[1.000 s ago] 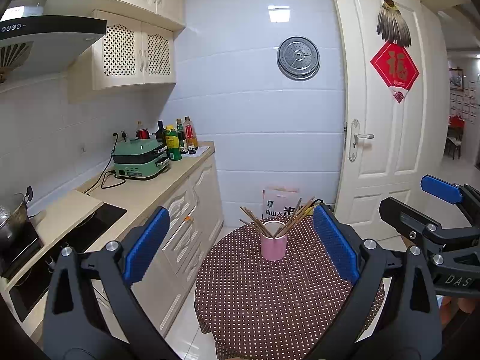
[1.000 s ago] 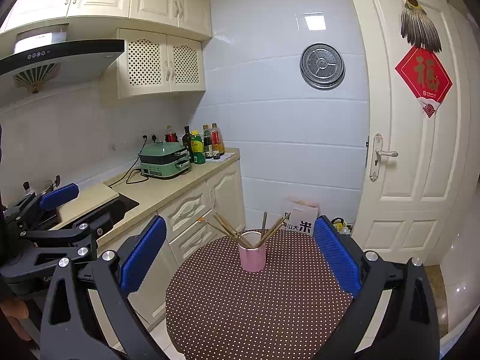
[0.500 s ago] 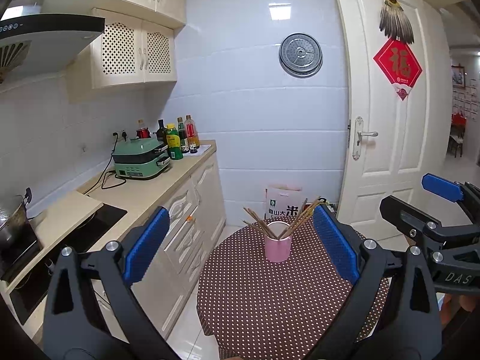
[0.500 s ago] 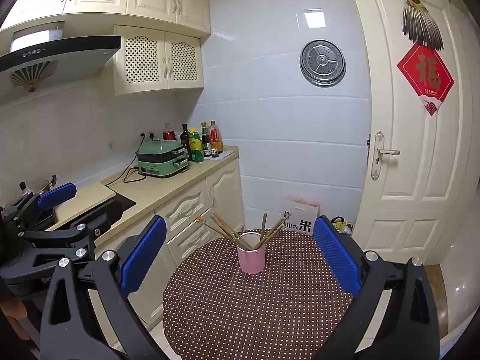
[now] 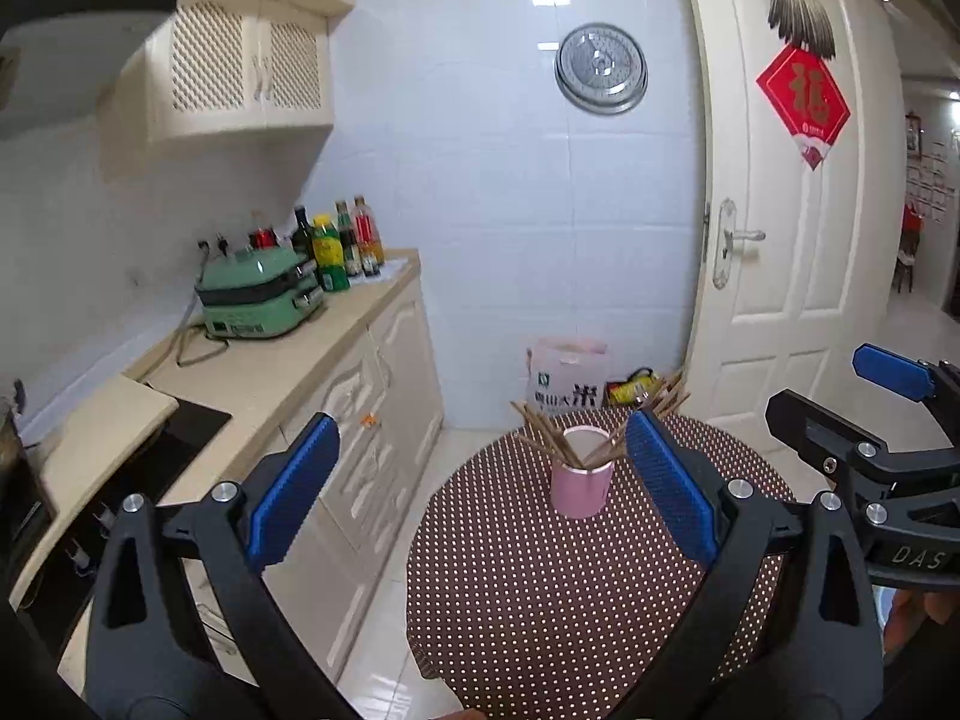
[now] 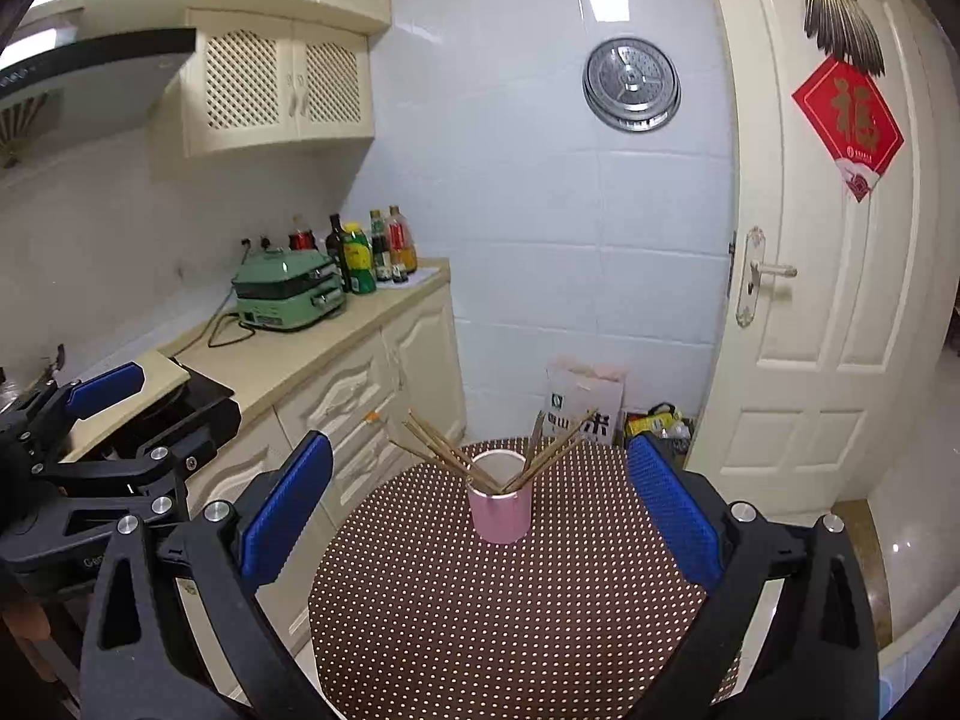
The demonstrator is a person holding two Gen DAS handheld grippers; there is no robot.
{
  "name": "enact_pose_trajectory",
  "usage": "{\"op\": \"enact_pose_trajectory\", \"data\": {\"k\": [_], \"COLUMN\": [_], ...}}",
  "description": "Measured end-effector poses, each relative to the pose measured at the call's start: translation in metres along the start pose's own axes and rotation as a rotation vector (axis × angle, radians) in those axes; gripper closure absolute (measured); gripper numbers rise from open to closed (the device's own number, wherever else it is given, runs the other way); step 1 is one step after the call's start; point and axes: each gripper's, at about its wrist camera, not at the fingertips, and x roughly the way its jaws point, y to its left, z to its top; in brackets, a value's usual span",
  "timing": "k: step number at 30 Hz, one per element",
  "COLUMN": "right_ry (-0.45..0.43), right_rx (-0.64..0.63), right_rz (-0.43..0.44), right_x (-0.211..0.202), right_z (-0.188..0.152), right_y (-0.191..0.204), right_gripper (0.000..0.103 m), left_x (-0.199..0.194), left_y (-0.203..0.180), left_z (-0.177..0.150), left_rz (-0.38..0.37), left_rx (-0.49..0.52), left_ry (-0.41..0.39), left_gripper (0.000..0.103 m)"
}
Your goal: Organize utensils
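On your left runs the long cream kitchen counter (image 6: pixel 312 360) with its white cupboard doors, and on your right stands the tall white door (image 6: pixel 828 276) with a red paper square (image 6: pixel 847 126) stuck on it. Between them, low and in front of you, sits the round table with the brown cloth full of white dots (image 6: pixel 510 612).

Your left gripper (image 5: pixel 480 480) has black arms and blue pads. Its fingers (image 5: pixel 294 489) are spread wide apart and hold nothing. It hangs in the air near the table's edge. Your right gripper (image 6: pixel 480 492) looks the same. Its fingers (image 6: pixel 672 516) are spread wide too, and they hold nothing. It hangs above the table. Each gripper shows up at the side of the other one's view.

A green cooking box (image 6: pixel 287 291) with a black cord sits on the counter, and a bunch of bottles (image 6: pixel 369 252) stands just beside it. A round silver lid (image 6: pixel 631 84) hangs on the white tiled wall. A white paper bag (image 6: pixel 582 402) leans on the floor behind the table.

On the far half of the table stands the small pink cup (image 6: pixel 501 507), upright. The thin brown wooden chopsticks (image 6: pixel 444 450) stick out of it and lean to both sides like a fan. Neither gripper touches the cup or the sticks.
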Motion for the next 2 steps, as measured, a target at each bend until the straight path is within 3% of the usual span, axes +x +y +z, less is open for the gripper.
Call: {"op": "enact_pose_trajectory", "data": {"k": [2], "right_ry": [0.022], "right_rx": [0.006], "right_rz": [-0.016], "right_x": [0.0108], "right_z": [-0.0027], "right_y": [0.0036], "right_gripper": [0.008], "left_x": [0.0128], "left_y": [0.0065], "left_z": [-0.0030], "left_rz": [-0.014], "left_rx": [-0.004], "left_ry": [0.028], "left_gripper": [0.009]}}
